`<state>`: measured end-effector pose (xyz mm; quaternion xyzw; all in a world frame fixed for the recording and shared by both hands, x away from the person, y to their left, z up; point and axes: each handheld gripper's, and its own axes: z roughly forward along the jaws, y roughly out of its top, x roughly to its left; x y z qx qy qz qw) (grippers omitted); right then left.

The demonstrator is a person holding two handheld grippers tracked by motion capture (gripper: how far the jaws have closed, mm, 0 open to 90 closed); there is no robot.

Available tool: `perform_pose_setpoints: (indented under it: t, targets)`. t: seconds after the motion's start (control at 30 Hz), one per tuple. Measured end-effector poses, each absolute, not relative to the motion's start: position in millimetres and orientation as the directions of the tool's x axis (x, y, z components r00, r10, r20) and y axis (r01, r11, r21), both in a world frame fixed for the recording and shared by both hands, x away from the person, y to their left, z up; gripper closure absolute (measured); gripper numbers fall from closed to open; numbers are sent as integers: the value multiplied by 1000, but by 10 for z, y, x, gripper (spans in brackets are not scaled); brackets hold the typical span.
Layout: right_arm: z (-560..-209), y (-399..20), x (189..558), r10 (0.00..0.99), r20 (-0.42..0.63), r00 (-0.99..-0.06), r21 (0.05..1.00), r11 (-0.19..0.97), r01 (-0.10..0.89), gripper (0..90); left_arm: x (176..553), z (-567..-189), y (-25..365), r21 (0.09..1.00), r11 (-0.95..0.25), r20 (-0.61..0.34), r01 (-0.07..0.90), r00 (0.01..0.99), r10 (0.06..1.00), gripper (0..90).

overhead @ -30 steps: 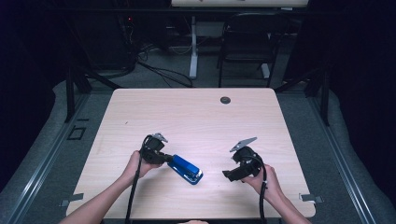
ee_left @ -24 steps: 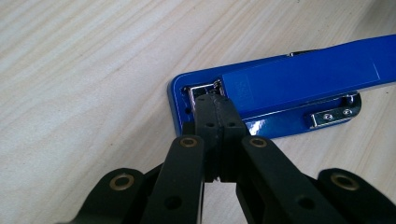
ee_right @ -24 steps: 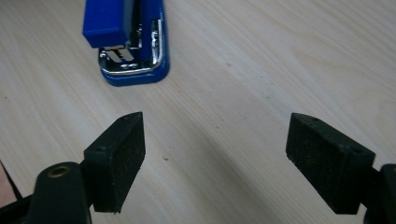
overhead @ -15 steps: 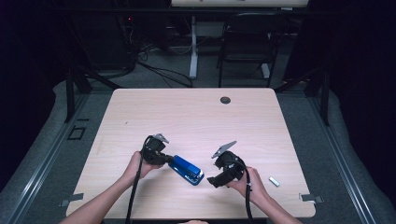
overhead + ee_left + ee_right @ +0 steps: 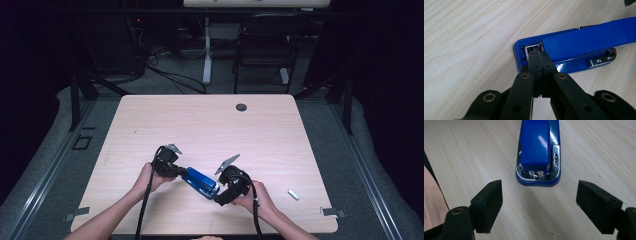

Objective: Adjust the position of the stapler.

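A blue stapler [image 5: 200, 182] is lying on the wooden table [image 5: 210, 125], near its front edge, and everything else is placed around that stapler. The left gripper [image 5: 539, 56] is sitting at the stapler's rear, hinge end, its jaws pressed together with the tips resting on the metal there. The right gripper [image 5: 539, 195] is facing the stapler's nose with its jaws spread wide and nothing between the pads; they have just been closing slightly, and bare tabletop is showing between them and the stapler. A small pale staple strip [image 5: 293, 194] is lying well to the right of the stapler, beyond the right hand [image 5: 257, 200]. A dark round grommet [image 5: 241, 107] is sitting far behind the stapler. Compared with a second ago, the right gripper has been moving in from the right toward the stapler's nose, uncovering the strip, while the left gripper and stapler are staying put.
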<state>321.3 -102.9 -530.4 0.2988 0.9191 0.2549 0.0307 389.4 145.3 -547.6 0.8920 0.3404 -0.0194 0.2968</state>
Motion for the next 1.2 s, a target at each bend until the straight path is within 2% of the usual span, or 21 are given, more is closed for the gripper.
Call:
perform_pose_setpoints:
  t: [0.17, 0.3, 0.6, 0.93, 1.2]
  targets:
    - [-5322, -993, 3230, 567, 90, -819, 491, 690, 532, 286, 3895, -5478, 1456, 512, -598, -240, 617, 771, 590, 900]
    - [-5311, -981, 3252, 575, 79, -814, 514, 676, 528, 407, 3876, -5481, 1427, 510, -609, -241, 608, 780, 577, 900]
    - [-5292, -1012, 3266, 562, 76, -824, 509, 688, 517, 525, 3855, -5483, 1396, 511, -611, -249, 605, 784, 569, 900]
    - [-5271, -1052, 3270, 544, 73, -836, 491, 709, 505, 612, 3844, -5493, 1372, 505, -612, -267, 608, 785, 560, 900]
    - [-5255, -1111, 3289, 547, 65, -835, 477, 718, 507, 631, 3824, -5504, 1336, 504, -615, -278, 606, 788, 549, 900]
